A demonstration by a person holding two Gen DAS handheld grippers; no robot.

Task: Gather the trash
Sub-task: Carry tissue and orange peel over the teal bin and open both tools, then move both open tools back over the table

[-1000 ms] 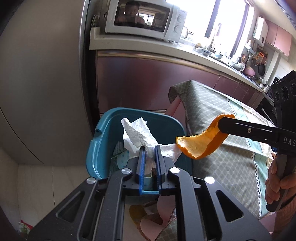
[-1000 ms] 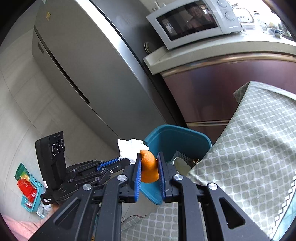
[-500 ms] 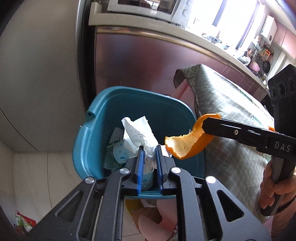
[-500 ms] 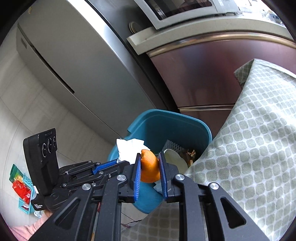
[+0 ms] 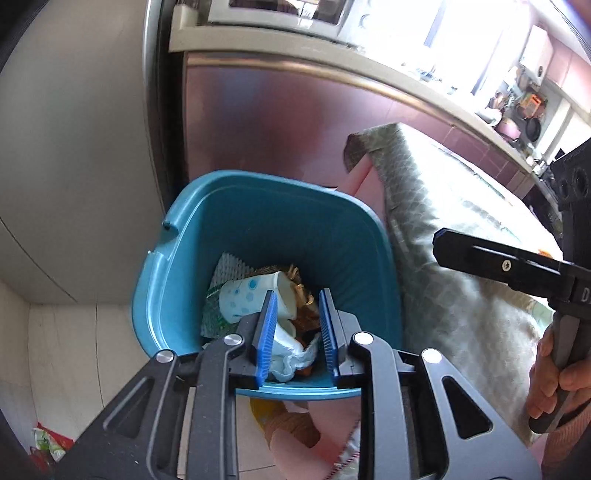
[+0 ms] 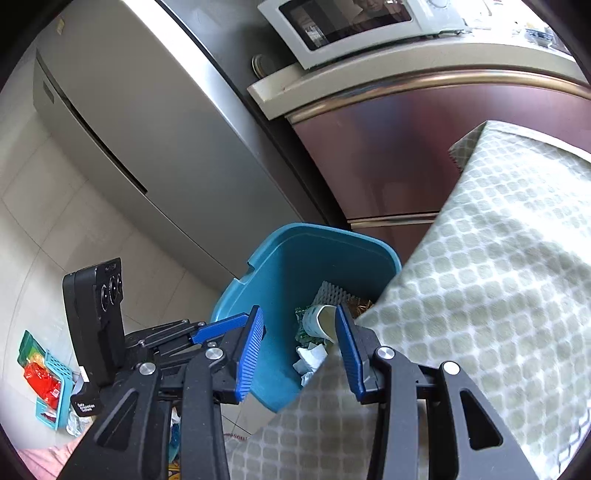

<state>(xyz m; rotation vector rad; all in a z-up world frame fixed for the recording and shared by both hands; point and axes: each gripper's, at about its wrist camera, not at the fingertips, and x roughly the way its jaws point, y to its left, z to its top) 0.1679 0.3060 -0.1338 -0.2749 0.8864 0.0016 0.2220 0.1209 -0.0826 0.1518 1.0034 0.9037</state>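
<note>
A teal trash bin [image 5: 258, 218] stands on the floor beside the table; it also shows in the right wrist view [image 6: 310, 254]. Inside lie a dotted paper cup [image 5: 247, 295], a crumpled white tissue [image 5: 291, 354], gold wrapper and a bit of orange peel. My left gripper [image 5: 297, 325] is open and empty just above the bin's near rim. My right gripper [image 6: 301, 343] is open and empty above the bin's right edge, by the table corner. The cup [image 6: 321, 321] and tissue [image 6: 310, 358] show between its fingers.
The table with a green-checked cloth [image 6: 480, 295] is right of the bin. A steel fridge [image 6: 147, 129] and a maroon cabinet [image 5: 295, 122] with a microwave [image 6: 362, 26] stand behind. A small basket with snack packs [image 6: 44, 380] lies on the floor at the left.
Both grippers have opened. The tissue from the left one and the orange peel from the right one have dropped into the bin. The left gripper has tilted down over the bin.
</note>
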